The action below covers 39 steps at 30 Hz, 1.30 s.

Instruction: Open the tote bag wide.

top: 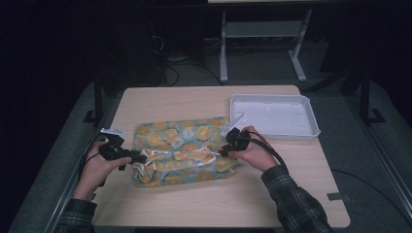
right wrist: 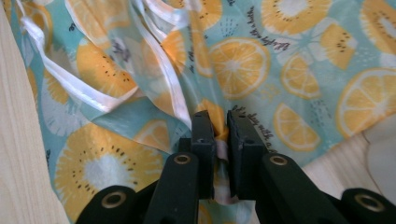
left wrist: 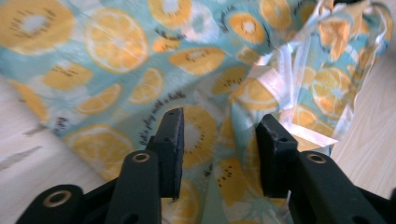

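Fruit-print cloth point(right wrist: 261, 70) in right gripper point(right wrist: 222, 122)

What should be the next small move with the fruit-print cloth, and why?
Probably draw the left gripper back off the fruit-print cloth. Its jaws stand apart, with cloth between them but not pressed, so it holds nothing. The right gripper pinches a fold of the cloth near its white-trimmed edge, so the cloth should stay in place on the table.
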Motion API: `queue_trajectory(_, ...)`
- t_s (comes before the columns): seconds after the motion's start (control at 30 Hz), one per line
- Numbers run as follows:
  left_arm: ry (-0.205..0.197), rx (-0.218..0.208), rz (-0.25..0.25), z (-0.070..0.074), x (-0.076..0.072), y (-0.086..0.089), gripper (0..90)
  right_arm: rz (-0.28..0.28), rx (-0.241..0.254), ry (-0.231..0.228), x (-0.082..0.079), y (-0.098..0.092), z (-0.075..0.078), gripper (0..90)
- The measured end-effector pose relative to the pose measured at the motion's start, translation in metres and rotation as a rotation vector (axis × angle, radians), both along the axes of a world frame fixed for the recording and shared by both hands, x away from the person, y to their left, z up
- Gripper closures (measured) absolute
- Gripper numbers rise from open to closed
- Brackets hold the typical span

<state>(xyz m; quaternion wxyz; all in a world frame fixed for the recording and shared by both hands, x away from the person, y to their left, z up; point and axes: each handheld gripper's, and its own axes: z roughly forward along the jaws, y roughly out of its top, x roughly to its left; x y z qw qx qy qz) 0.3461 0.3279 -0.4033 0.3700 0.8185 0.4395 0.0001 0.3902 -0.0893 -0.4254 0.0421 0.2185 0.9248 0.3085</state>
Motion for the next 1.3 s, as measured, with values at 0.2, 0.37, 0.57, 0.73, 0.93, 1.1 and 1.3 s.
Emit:
queue_trajectory(0.2,-0.036,-0.03,0.031,0.01,0.002,0.011,50.5,0.005,-0.002,0.008,0.0,-0.001,0.001,86.1)
queue_trajectory(0.37,-0.078,-0.006,0.079,0.014,0.007,0.015,49.4,0.002,-0.004,0.023,-0.001,0.001,0.001,87.2)
queue_trajectory(0.57,-0.097,-0.027,0.104,0.02,0.021,0.019,49.5,0.004,-0.003,0.025,0.0,0.0,0.001,88.0)
queue_trajectory(0.73,-0.129,0.016,0.143,0.028,0.03,0.023,51.1,-0.002,-0.018,0.03,0.0,0.0,0.0,88.4)
queue_trajectory(0.93,-0.118,0.007,0.159,0.031,0.04,0.03,51.3,-0.009,-0.018,0.031,0.0,-0.001,0.0,88.0)
queue_trajectory(1.1,-0.119,-0.005,0.14,0.039,0.031,0.033,51.0,-0.014,0.023,0.018,0.002,-0.006,0.006,75.1)
queue_trajectory(1.3,-0.112,0.005,0.11,0.053,0.017,0.039,49.7,-0.068,0.085,0.035,0.0,-0.02,0.029,62.2)
